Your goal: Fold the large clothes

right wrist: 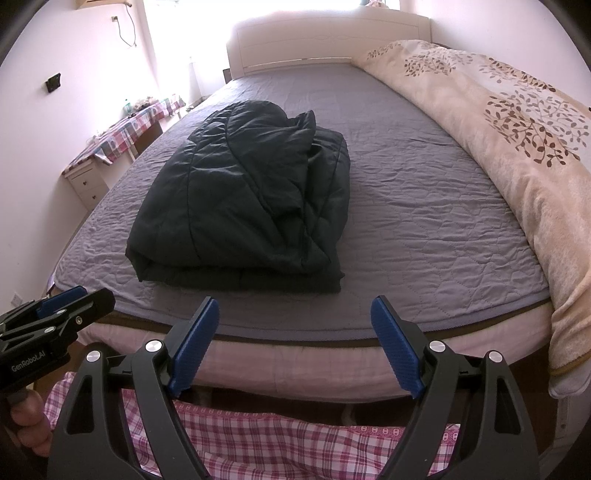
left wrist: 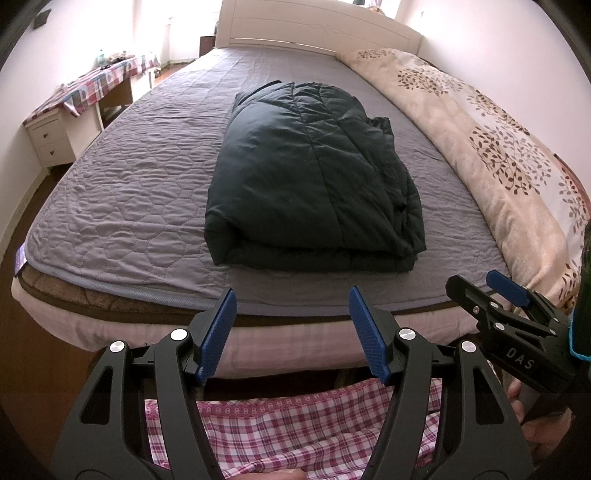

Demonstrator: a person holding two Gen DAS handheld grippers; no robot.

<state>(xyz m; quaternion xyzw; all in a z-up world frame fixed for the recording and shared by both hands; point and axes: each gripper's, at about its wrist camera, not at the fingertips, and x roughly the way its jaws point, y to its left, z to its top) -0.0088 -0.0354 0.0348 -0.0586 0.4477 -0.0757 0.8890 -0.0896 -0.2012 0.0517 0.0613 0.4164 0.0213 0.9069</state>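
A dark green padded jacket (left wrist: 314,173) lies folded into a thick bundle on the grey quilted bed cover (left wrist: 129,192); it also shows in the right wrist view as the jacket (right wrist: 243,199). My left gripper (left wrist: 291,299) hangs open just off the bed's near edge, short of the jacket, with nothing between its blue pads (left wrist: 221,328). My right gripper (right wrist: 295,306) is open too, held off the same edge and to the right of the left one. Each gripper shows from the side in the other's view: right gripper (left wrist: 480,286), left gripper (right wrist: 79,295).
A beige duvet with a brown leaf print (left wrist: 498,147) runs along the bed's right side. A white headboard (left wrist: 314,26) stands at the far end. To the left are a white drawer unit (left wrist: 51,140) and a cloth-covered desk (left wrist: 96,85). Pink checked clothing (left wrist: 295,432) fills the bottom of the view.
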